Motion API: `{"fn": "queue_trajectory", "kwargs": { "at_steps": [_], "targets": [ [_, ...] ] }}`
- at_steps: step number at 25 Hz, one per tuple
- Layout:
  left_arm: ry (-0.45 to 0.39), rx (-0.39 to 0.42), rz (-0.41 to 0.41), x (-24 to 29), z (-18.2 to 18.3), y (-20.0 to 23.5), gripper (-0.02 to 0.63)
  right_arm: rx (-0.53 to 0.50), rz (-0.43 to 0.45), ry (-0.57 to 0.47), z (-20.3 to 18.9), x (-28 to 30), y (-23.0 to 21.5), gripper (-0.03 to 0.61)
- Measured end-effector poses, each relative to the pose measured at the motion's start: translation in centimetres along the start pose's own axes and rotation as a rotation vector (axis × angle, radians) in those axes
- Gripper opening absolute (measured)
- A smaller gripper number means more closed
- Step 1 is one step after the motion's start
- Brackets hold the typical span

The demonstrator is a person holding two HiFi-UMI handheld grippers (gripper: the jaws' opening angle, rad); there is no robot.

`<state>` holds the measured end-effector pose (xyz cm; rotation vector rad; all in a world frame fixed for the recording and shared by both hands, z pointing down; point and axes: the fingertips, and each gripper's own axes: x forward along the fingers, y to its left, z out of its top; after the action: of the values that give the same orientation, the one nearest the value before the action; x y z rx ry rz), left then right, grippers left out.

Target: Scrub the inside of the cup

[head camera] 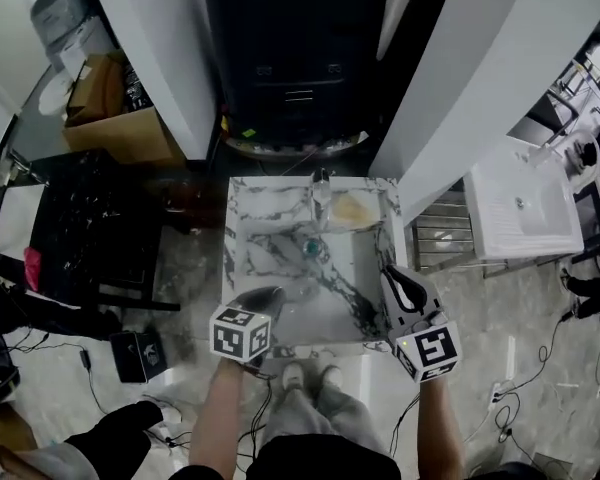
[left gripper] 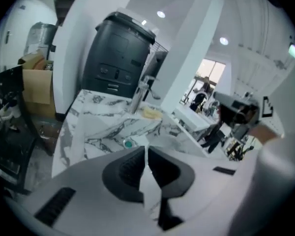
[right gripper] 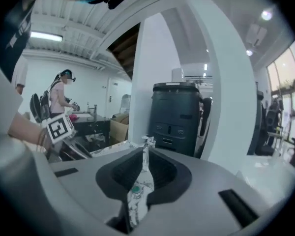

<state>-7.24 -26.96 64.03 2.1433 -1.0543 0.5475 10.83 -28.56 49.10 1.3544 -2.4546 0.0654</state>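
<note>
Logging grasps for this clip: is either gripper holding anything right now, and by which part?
Nothing is held: the left gripper and the right gripper both have their jaws shut and empty.

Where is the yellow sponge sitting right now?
In the head view, the yellow sponge lies on the back ledge of the marble sink, immediately right of the faucet.

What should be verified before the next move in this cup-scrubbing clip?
1. Left gripper free: ok, jaws together with nothing between them.
2. Right gripper free: ok, jaws together with nothing between them.
3. Sponge available: ok, it lies untouched at the far side of the sink.
4. Cup located: cannot tell, none is clearly visible.
5. Sink contents: ok, only a teal disc on the bottom.
</note>
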Motion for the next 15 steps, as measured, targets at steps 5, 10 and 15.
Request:
{"fn": "queue_trajectory", "kwargs": {
  "at_steps": [5, 10, 15],
  "targets": [
    [-0.18, -0.066, -0.052, -5.5, 2.5, -0.5, 0.028, -0.338, 0.201, 0.195, -1.2, 7.7, -1.1, 0.152],
    [-0.299, -0.121, -0.078, -9.4, 3.4, -1.1, 0.028, -0.564, 0.342, 0.47, -5.8, 15.2, -3.4, 0.16],
    [-0.396, -0.207, -0.116, -11.4, 3.6, -1.5, 0.028, -0.623, 0.393, 0.738, -11.5, 20.0, -5.6, 0.166]
  ]
}}
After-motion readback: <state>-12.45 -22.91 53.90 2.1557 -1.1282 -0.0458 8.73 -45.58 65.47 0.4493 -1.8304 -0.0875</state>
